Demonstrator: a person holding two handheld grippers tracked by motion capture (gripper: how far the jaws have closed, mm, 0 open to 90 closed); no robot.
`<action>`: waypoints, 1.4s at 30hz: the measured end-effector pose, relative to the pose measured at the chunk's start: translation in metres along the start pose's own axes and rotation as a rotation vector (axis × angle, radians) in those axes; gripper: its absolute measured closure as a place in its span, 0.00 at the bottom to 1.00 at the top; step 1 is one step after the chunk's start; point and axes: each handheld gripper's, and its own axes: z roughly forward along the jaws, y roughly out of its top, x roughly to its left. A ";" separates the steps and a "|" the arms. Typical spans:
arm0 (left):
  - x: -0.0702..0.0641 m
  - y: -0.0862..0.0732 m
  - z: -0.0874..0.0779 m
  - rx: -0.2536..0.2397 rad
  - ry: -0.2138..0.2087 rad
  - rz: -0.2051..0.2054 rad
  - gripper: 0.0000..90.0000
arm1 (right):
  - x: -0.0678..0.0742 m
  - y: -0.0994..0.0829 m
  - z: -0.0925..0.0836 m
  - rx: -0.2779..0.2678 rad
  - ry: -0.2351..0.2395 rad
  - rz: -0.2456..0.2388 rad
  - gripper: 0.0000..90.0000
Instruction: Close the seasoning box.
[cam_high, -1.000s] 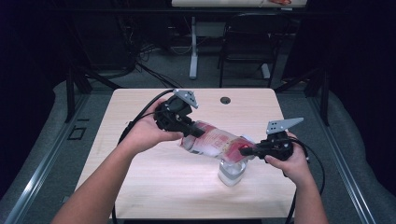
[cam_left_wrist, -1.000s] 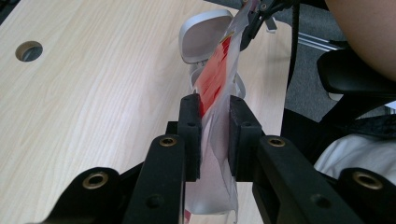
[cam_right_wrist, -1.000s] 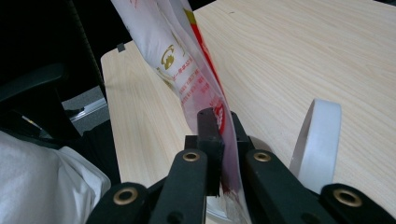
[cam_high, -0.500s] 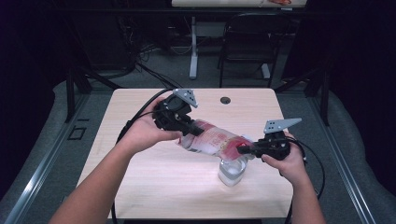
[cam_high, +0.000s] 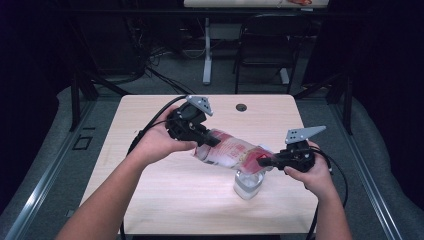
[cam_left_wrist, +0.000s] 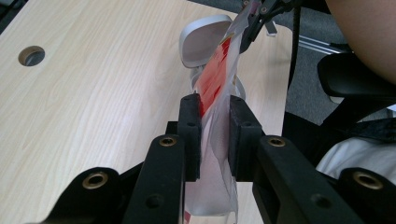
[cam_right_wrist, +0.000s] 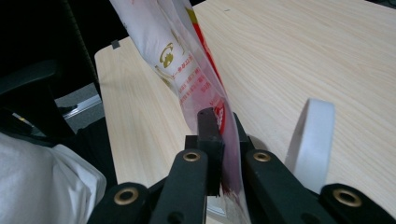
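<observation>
Above the bench (cam_high: 150, 200), the left hand-held gripper (cam_high: 212, 141) clamped one end of a red-and-white plastic pouch (cam_high: 232, 152); the right hand-held gripper (cam_high: 262, 161) pinched the other end, held over a clear cup (cam_high: 247, 186)

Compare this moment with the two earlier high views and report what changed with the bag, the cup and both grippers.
Nothing visibly changed. The left gripper and the right gripper still hold the red-and-white bag by its two ends, stretched above the clear cup on the table. Neither hand has shifted noticeably, and the cup stands where it did.
</observation>
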 end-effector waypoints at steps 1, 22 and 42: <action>0.000 0.000 0.001 -0.003 0.002 0.001 0.87 | -0.001 0.000 -0.001 -0.002 -0.008 -0.001 1.00; -0.001 -0.005 -0.006 -0.004 0.016 0.000 0.87 | -0.002 0.000 0.010 -0.022 0.012 0.015 0.99; 0.008 -0.025 -0.001 -0.028 -0.017 -0.048 0.86 | 0.003 0.003 0.010 -0.030 -0.011 0.001 0.99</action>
